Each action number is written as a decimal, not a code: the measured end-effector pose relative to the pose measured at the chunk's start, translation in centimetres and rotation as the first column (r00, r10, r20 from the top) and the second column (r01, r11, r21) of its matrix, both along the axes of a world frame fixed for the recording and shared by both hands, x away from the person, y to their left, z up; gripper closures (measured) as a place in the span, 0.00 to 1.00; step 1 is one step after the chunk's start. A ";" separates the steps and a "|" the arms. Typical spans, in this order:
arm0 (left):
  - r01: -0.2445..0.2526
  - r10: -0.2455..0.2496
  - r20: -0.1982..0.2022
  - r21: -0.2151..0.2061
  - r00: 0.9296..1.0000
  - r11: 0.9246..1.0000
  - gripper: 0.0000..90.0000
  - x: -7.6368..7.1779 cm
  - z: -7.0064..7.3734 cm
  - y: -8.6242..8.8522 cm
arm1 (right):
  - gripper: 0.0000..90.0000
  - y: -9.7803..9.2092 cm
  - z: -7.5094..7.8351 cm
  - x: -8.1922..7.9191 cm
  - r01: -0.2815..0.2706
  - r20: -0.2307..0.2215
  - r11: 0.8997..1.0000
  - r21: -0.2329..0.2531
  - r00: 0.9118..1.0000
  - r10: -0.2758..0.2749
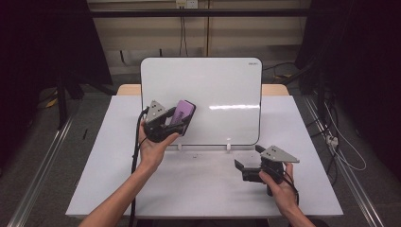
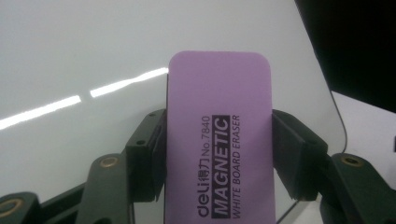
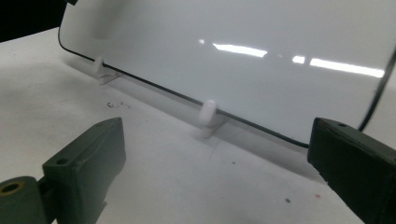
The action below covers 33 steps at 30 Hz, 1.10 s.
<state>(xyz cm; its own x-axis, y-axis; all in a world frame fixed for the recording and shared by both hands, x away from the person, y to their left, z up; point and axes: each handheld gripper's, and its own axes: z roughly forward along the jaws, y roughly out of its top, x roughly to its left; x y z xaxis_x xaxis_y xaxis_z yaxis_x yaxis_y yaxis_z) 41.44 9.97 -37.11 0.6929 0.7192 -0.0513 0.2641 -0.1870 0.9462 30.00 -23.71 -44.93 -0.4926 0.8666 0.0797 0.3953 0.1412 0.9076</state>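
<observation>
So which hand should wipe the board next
Left. Its claw is shut on the eraser, held up at the board. The right claw is open, low over the table.

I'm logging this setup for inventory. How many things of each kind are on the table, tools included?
Purple eraser: 1, clamped in the left tool
Whiteboard: 1
White support clips: 2
Tools: 2, counting the open right tool
Total: 6
</observation>
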 end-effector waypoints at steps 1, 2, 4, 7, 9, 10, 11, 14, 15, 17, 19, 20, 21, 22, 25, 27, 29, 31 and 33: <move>-0.004 0.004 0.001 0.001 1.000 1.000 0.46 -0.1 -0.1 0.1 | 0.05 0.2 0.0 0.1 -0.006 0.000 1.000 -0.001 1.000 0.006; -0.004 0.004 0.003 -0.002 1.000 1.000 0.46 -0.3 -0.1 0.1 | 0.05 0.4 0.0 0.2 -0.010 -0.001 1.000 -0.004 1.000 0.010; 0.007 -0.007 0.000 -0.010 1.000 1.000 0.46 -0.5 -0.3 0.3 | 0.05 0.7 0.1 0.3 -0.012 0.002 1.000 0.003 1.000 0.012; 0.020 -0.020 0.012 -0.008 1.000 1.000 0.46 -1.1 -0.6 0.3 | 0.05 1.2 0.4 0.4 -0.018 0.018 1.000 0.016 1.000 0.018; 0.030 -0.030 0.013 -0.020 0.999 0.999 0.46 -1.6 -0.8 0.2 | 0.05 1.6 0.5 0.4 -0.022 0.029 0.999 0.022 0.999 0.022; 0.036 -0.036 0.018 -0.024 0.999 0.999 0.46 -1.9 -0.9 0.2 | 0.06 1.8 0.5 0.4 -0.019 0.036 0.999 0.026 0.999 0.018; 0.037 -0.036 0.022 -0.034 0.999 0.999 0.46 -2.2 -0.9 0.2 | 0.07 2.1 0.5 0.4 -0.020 0.039 0.999 0.031 0.999 0.019; 0.051 -0.049 0.034 -0.053 0.998 0.997 0.46 -2.9 -1.1 0.0 | 0.07 2.7 0.6 0.4 -0.031 0.042 0.999 0.040 0.999 0.029; 0.057 -0.055 0.035 -0.055 0.998 0.997 0.46 -3.1 -1.2 0.0 | 0.07 2.9 0.7 0.5 -0.031 0.048 0.999 0.040 0.998 0.029; 0.064 -0.062 0.035 -0.061 0.997 0.996 0.46 -3.5 -1.4 0.0 | 0.07 3.2 0.8 0.5 -0.039 0.050 0.998 0.055 0.998 0.036; 0.066 -0.063 0.041 -0.065 0.997 0.996 0.46 -3.9 -1.6 0.0 | 0.07 3.5 0.9 0.5 -0.046 0.060 0.998 0.051 0.997 0.043; 0.070 -0.067 0.043 -0.068 0.997 0.995 0.46 -3.9 -1.8 0.0 | 0.07 3.7 0.9 0.5 -0.052 0.063 0.997 0.052 0.997 0.049; 0.073 -0.070 0.043 -0.073 0.997 0.995 0.46 -4.0 -1.9 0.0 | 0.07 3.8 0.9 0.6 -0.059 0.059 0.997 0.059 0.997 0.056; 0.072 -0.069 0.042 -0.075 0.997 0.995 0.46 -4.1 -2.1 0.0 | 0.07 4.0 0.9 0.6 -0.062 0.062 0.996 0.059 0.996 0.058; 0.079 -0.076 0.045 -0.088 0.996 0.993 0.46 -4.2 -2.1 0.0 | 0.07 4.7 1.0 0.7 -0.081 0.065 0.995 0.059 0.995 0.077; 0.080 -0.074 0.052 -0.107 0.996 0.991 0.46 -4.3 -2.0 0.1 | 0.07 5.1 1.2 0.8 -0.091 0.076 0.994 0.065 0.993 0.086; 0.081 -0.075 0.046 -0.129 0.996 0.988 0.46 -4.4 -2.1 0.2 | 0.06 5.4 1.5 1.0 -0.110 0.087 0.991 0.082 0.991 0.103; 0.079 -0.074 0.043 -0.135 0.996 0.988 0.46 -4.4 -2.1 0.4 | 0.06 5.7 1.6 1.1 -0.125 0.095 0.987 0.100 0.989 0.115; 0.073 -0.069 0.027 -0.150 0.997 0.986 0.46 -4.5 -2.3 0.5 | 0.06 6.1 1.6 1.2 -0.134 0.094 0.985 0.111 0.988 0.123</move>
